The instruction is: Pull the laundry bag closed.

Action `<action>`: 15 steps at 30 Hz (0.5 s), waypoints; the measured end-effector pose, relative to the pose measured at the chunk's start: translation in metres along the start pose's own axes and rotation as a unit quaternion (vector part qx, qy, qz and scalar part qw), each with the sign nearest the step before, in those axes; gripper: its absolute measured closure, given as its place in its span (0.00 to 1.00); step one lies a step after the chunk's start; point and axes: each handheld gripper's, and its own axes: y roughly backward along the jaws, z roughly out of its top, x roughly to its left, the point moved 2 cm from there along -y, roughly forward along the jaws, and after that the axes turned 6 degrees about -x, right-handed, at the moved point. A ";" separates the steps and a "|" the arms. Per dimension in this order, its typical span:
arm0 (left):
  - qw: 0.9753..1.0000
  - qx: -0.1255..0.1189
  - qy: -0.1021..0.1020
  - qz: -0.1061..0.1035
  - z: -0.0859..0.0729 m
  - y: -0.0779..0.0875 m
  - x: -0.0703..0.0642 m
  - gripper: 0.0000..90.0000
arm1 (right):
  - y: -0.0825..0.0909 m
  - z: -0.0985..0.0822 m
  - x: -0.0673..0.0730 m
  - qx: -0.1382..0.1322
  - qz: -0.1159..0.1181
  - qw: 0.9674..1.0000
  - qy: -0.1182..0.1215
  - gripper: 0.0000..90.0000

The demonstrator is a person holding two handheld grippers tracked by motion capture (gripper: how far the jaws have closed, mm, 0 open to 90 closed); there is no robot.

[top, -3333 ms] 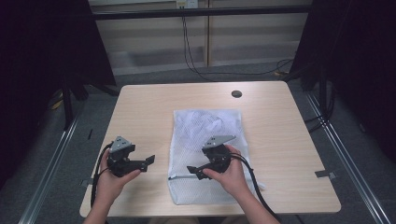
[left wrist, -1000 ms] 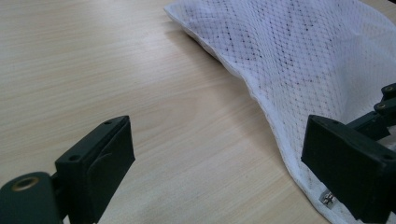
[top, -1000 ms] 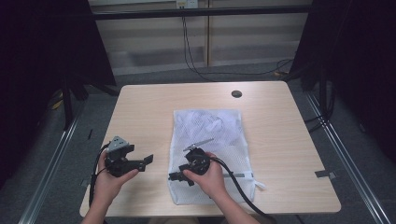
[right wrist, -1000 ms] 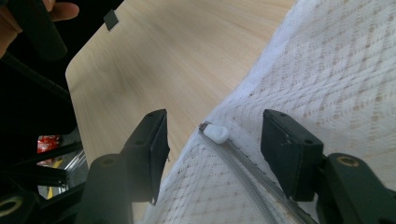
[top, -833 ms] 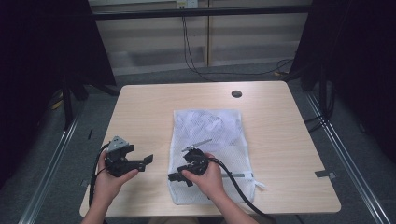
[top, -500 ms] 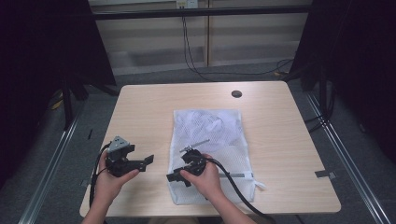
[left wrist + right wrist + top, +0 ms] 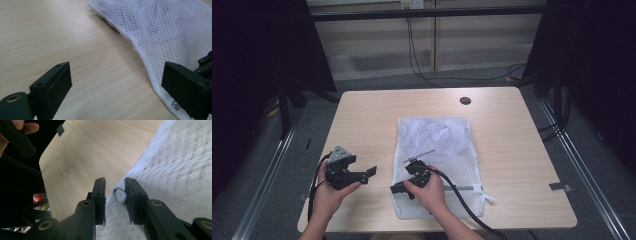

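Note:
A white mesh laundry bag (image 7: 437, 145) lies flat on the wooden table (image 7: 362, 125). My right gripper (image 7: 396, 190) sits at the bag's near left edge, pointing left. In the right gripper view its jaws (image 7: 115, 192) have just been closing and stand narrow around the bag's white zipper pull (image 7: 120, 195); a small gap is left on one side. My left gripper (image 7: 371, 173) hovers over bare table left of the bag, jaws wide open (image 7: 115, 90) and holding nothing. A metal zipper slider (image 7: 176, 105) shows at the bag's hem (image 7: 140, 50).
A round dark cable hole (image 7: 465, 100) sits near the table's far edge. A cable trails from each gripper toward the near edge. Dark curtains and floor rails flank the table; bare wood lies left of and beyond the bag.
My right hand has moved left and nearer along the bag to its near left edge. The left hand has kept still.

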 end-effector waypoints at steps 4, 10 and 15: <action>1.000 0.002 -0.001 0.001 0.000 0.000 0.000 0.10 | -0.001 0.000 0.000 0.001 0.002 1.000 -0.006 0.82; 1.000 0.003 0.000 0.001 -0.001 -0.001 -0.001 0.10 | -0.005 0.000 -0.002 0.001 0.003 1.000 -0.014 0.84; 1.000 0.005 -0.001 0.003 -0.001 -0.001 0.000 0.10 | -0.008 -0.001 -0.003 0.002 0.004 1.000 -0.023 0.86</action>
